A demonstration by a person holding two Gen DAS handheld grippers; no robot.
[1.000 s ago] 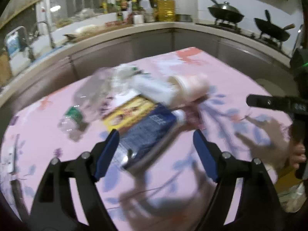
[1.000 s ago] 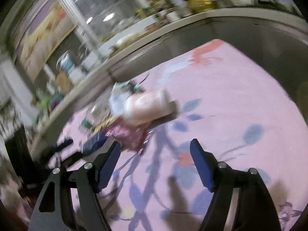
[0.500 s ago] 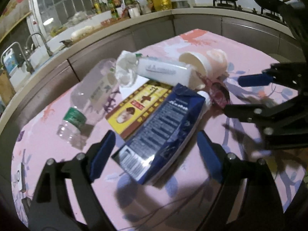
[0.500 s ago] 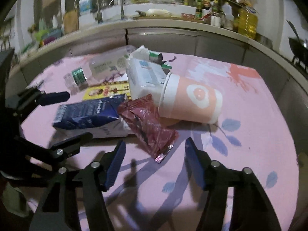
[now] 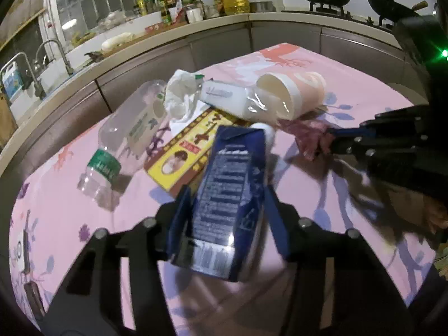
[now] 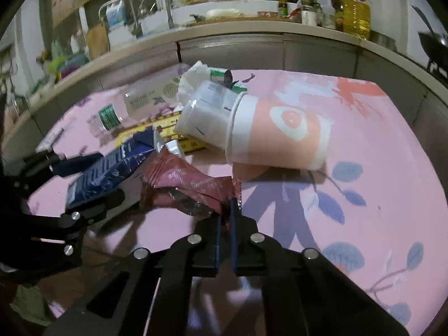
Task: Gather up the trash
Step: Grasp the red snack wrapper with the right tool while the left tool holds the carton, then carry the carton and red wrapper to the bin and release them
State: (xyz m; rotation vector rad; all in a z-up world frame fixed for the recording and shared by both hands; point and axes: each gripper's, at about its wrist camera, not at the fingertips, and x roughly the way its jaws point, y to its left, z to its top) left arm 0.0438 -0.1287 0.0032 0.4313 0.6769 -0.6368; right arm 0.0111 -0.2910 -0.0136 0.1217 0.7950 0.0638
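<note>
Two pieces of trash are gripped. On the pink flowered tabletop (image 5: pixel 70 210), the blue carton (image 5: pixel 229 193) lies with its long axis running from lower centre to upper centre of the left wrist frame, gabled top pointing away. The left gripper (image 5: pixel 226 196) has just been closing its jaws, now pressed on the carton's sides; half a second ago they stood clear. The right gripper (image 6: pixel 226 212), lower centre in its own frame, has clenched its jaws on the corner of the red wrapper (image 6: pixel 184 187), which earlier lay loose between them. Beyond lie a yellow packet (image 5: pixel 184 154), a pink paper cup (image 6: pixel 280 131) on its side and a clear bottle (image 5: pixel 128 134). A kitchen counter (image 5: pixel 212 25) with bottles curves behind.
</note>
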